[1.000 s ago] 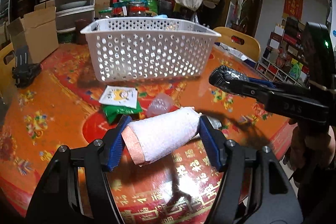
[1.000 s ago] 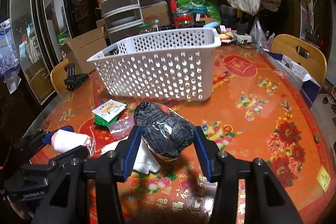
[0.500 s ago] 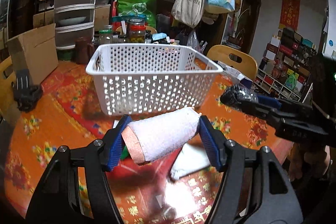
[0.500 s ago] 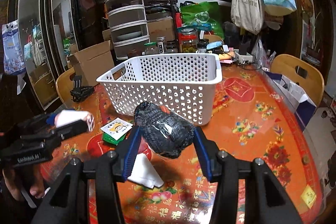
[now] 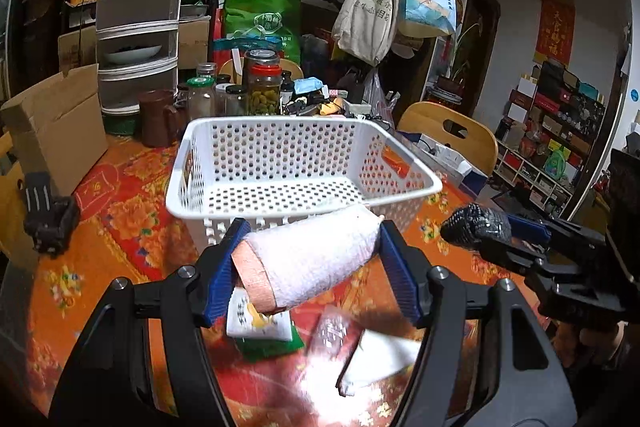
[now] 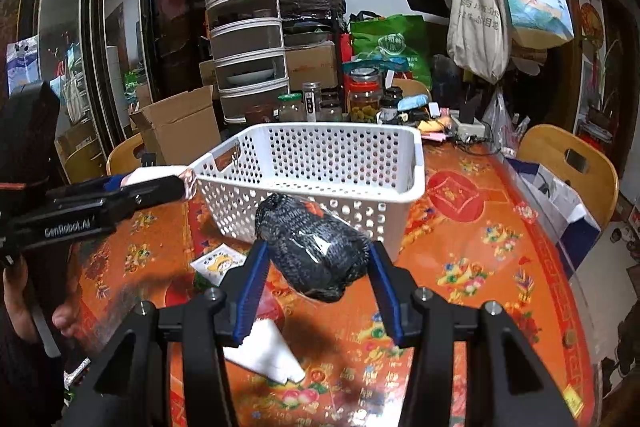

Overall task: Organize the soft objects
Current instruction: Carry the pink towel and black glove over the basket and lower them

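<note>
Left tongs (image 5: 312, 267) pinch a white rolled towel (image 5: 316, 259); right tongs (image 6: 316, 279) pinch a dark knitted bundle (image 6: 316, 247). Risk: either roll snagging the white basket (image 5: 304, 203) rim, dropping onto the tabletop (image 6: 480, 259).

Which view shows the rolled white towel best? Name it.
Left wrist view: the rolled white towel fills the left tool, pink end visible. The right wrist view shows only its tip beside the white basket.

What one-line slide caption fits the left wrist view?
Left gripper holds a rolled white towel before an empty white perforated plastic basket.
</note>
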`<state>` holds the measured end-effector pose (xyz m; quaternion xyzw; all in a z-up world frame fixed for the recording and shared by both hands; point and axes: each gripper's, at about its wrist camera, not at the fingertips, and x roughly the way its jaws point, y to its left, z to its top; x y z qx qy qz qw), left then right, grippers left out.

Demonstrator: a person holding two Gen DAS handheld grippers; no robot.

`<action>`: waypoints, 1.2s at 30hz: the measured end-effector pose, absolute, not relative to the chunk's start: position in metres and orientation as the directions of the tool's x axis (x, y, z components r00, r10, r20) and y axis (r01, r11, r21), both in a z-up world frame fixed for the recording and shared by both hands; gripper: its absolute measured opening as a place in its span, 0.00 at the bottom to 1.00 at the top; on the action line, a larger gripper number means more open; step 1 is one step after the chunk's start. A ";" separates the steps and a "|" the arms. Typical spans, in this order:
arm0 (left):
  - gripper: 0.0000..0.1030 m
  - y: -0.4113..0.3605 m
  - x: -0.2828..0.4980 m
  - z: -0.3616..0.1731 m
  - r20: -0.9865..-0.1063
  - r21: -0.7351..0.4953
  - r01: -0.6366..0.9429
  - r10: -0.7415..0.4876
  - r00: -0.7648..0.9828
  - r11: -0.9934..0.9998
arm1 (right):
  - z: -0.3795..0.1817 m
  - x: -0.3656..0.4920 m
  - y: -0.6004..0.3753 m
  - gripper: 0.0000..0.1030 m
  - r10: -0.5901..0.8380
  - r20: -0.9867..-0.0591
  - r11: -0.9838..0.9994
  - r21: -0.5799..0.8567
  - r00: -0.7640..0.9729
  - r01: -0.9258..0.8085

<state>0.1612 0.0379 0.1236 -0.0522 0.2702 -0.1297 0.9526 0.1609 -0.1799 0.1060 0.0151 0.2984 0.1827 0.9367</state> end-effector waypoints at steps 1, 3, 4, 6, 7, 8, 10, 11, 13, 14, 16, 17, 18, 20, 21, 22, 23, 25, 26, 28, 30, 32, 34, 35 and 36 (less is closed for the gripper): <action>0.61 0.039 0.166 0.127 -0.503 -0.171 0.220 -0.277 0.819 0.960 | 0.110 0.165 -0.180 0.48 0.351 -0.552 0.933 0.136 0.757 -0.333; 0.61 0.040 0.180 0.136 -0.509 -0.173 0.213 -0.273 0.817 0.962 | 0.117 0.177 -0.182 0.48 0.352 -0.548 0.933 0.144 0.759 -0.329; 0.61 0.040 0.188 0.140 -0.515 -0.170 0.208 -0.267 0.814 0.963 | 0.120 0.181 -0.182 0.48 0.355 -0.549 0.932 0.148 0.757 -0.330; 0.61 0.041 0.204 0.145 -0.531 -0.173 0.199 -0.262 0.806 0.965 | 0.126 0.193 -0.182 0.48 0.353 -0.553 0.933 0.150 0.754 -0.327; 0.61 0.041 0.213 0.148 -0.542 -0.174 0.195 -0.259 0.800 0.965 | 0.128 0.196 -0.182 0.48 0.349 -0.556 0.934 0.145 0.754 -0.326; 0.61 0.041 0.221 0.150 -0.549 -0.179 0.192 -0.260 0.795 0.965 | 0.131 0.203 -0.181 0.48 0.343 -0.561 0.936 0.137 0.753 -0.324; 0.61 0.042 0.237 0.153 -0.566 -0.182 0.183 -0.255 0.784 0.966 | 0.134 0.214 -0.180 0.48 0.334 -0.572 0.939 0.129 0.749 -0.320; 0.62 0.042 0.245 0.153 -0.577 -0.183 0.177 -0.252 0.777 0.967 | 0.136 0.222 -0.179 0.48 0.324 -0.580 0.942 0.122 0.748 -0.313; 0.62 0.042 0.263 0.153 -0.597 -0.186 0.170 -0.249 0.763 0.968 | 0.137 0.232 -0.176 0.48 0.320 -0.591 0.942 0.117 0.740 -0.314; 0.62 0.042 0.270 0.152 -0.604 -0.181 0.163 -0.240 0.760 0.970 | 0.137 0.240 -0.174 0.48 0.312 -0.601 0.944 0.110 0.736 -0.310; 0.62 0.041 0.285 0.148 -0.622 -0.179 0.151 -0.231 0.748 0.972 | 0.135 0.252 -0.171 0.48 0.296 -0.617 0.948 0.096 0.729 -0.304; 0.62 0.040 0.289 0.147 -0.630 -0.179 0.149 -0.230 0.742 0.972 | 0.134 0.259 -0.169 0.48 0.282 -0.626 0.951 0.084 0.727 -0.296; 0.62 0.039 0.294 0.144 -0.638 -0.179 0.145 -0.227 0.736 0.973 | 0.133 0.267 -0.167 0.48 0.275 -0.636 0.953 0.082 0.721 -0.291; 0.62 0.037 0.304 0.140 -0.649 -0.164 0.136 -0.211 0.731 0.977 | 0.130 0.279 -0.165 0.48 0.266 -0.651 0.955 0.078 0.711 -0.286; 0.62 0.036 0.307 0.138 -0.653 -0.158 0.130 -0.203 0.729 0.979 | 0.128 0.287 -0.163 0.48 0.259 -0.662 0.956 0.072 0.704 -0.284; 0.62 0.035 0.311 0.137 -0.659 -0.158 0.127 -0.200 0.725 0.979 | 0.126 0.292 -0.162 0.48 0.254 -0.668 0.957 0.069 0.699 -0.282; 0.62 0.035 0.317 0.135 -0.666 -0.158 0.124 -0.198 0.719 0.980 | 0.123 0.299 -0.160 0.48 0.249 -0.678 0.958 0.068 0.691 -0.278; 0.62 0.035 0.327 0.134 -0.677 -0.144 0.113 -0.181 0.714 0.983 | 0.116 0.309 -0.157 0.48 0.230 -0.693 0.961 0.054 0.683 -0.270; 0.62 0.036 0.334 0.132 -0.683 -0.140 0.107 -0.175 0.709 0.984 | 0.113 0.314 -0.155 0.48 0.217 -0.701 0.964 0.043 0.680 -0.263; 0.62 0.037 0.343 0.128 -0.699 -0.133 0.100 -0.165 0.696 0.986 | 0.105 0.323 -0.154 0.48 0.205 -0.713 0.966 0.039 0.670 -0.254; 0.62 0.038 0.355 0.122 -0.718 -0.123 0.093 -0.153 0.679 0.988 | 0.100 0.328 -0.154 0.48 0.197 -0.721 0.968 0.037 0.664 -0.248; 0.62 0.038 0.365 0.113 -0.737 -0.109 0.086 -0.138 0.661 0.990 | 0.093 0.334 -0.153 0.48 0.193 -0.731 0.969 0.039 0.654 -0.243; 0.62 0.038 0.370 0.105 -0.750 -0.102 0.082 -0.131 0.648 0.991 | 0.089 0.338 -0.153 0.48 0.191 -0.738 0.970 0.039 0.647 -0.242; 0.62 0.039 0.374 0.101 -0.756 -0.103 0.079 -0.130 0.642 0.992 | 0.088 0.339 -0.153 0.48 0.190 -0.741 0.970 0.039 0.645 -0.241; 0.62 0.040 0.377 0.098 -0.759 -0.103 0.078 -0.129 0.638 0.992 | 0.087 0.341 -0.153 0.48 0.189 -0.743 0.970 0.040 0.642 -0.240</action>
